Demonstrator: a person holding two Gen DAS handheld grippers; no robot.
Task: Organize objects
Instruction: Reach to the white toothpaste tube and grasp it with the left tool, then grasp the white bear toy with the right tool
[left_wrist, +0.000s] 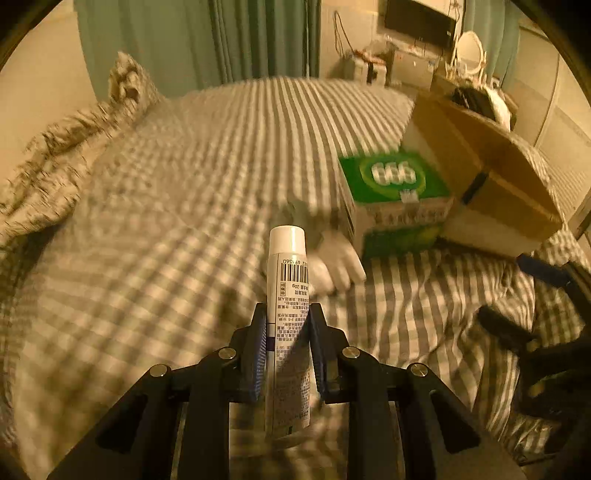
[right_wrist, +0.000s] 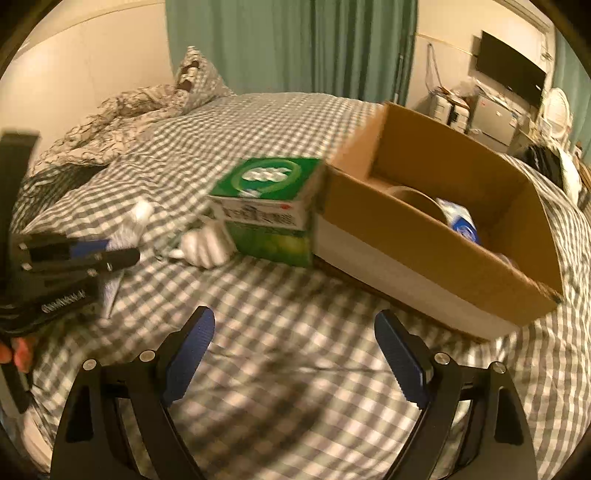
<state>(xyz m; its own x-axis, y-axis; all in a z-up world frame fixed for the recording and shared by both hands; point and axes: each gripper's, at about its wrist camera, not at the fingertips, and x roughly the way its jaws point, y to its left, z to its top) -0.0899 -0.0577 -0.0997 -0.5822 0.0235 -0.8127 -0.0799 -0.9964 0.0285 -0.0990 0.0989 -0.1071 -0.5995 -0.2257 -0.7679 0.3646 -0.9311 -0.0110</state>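
Above bed (left_wrist: 184, 184), left gripper (left_wrist: 288, 314) clamps tube (left_wrist: 288, 295).

Tube (left_wrist: 287, 295): white, barcode label, upright, clamped in left hand-held gripper (left_wrist: 286, 314).
Green box (right_wrist: 269, 206): on bed, touching cardboard box (right_wrist: 436, 254).
Cardboard box: open.
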